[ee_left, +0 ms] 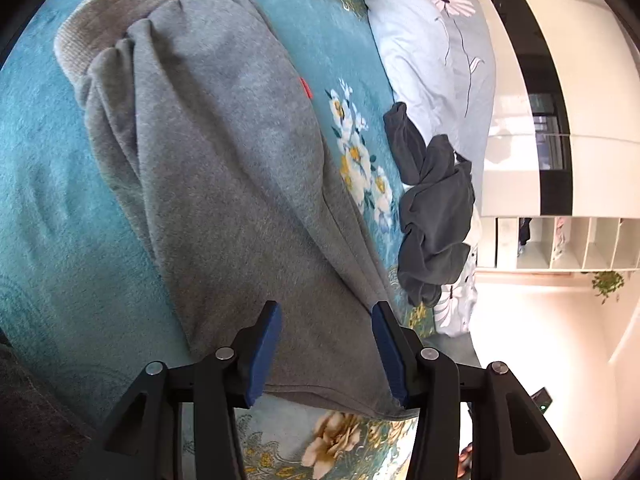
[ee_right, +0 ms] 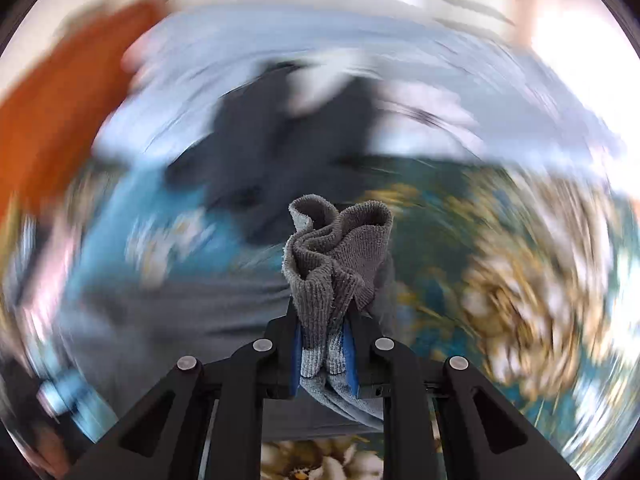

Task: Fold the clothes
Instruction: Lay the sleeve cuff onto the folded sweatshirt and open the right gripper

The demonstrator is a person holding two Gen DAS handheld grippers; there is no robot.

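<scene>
Grey sweatpants (ee_left: 224,168) lie spread on a teal floral bedspread (ee_left: 52,208), ribbed waistband at the upper left, a small red tag on one side. My left gripper (ee_left: 325,320) is open just above the pants' lower part, its blue pads (ee_left: 264,352) apart and empty. My right gripper (ee_right: 323,320) is shut on a bunched ribbed grey cuff (ee_right: 336,248) of the sweatpants, which sticks up between the jaws. The right wrist view is heavily blurred by motion.
A crumpled dark grey garment (ee_left: 436,208) lies at the bedspread's right edge, next to a pale blue floral duvet (ee_left: 432,48). White cabinets and shelves (ee_left: 560,240) stand beyond the bed. An orange blur (ee_right: 60,112) shows at the left in the right wrist view.
</scene>
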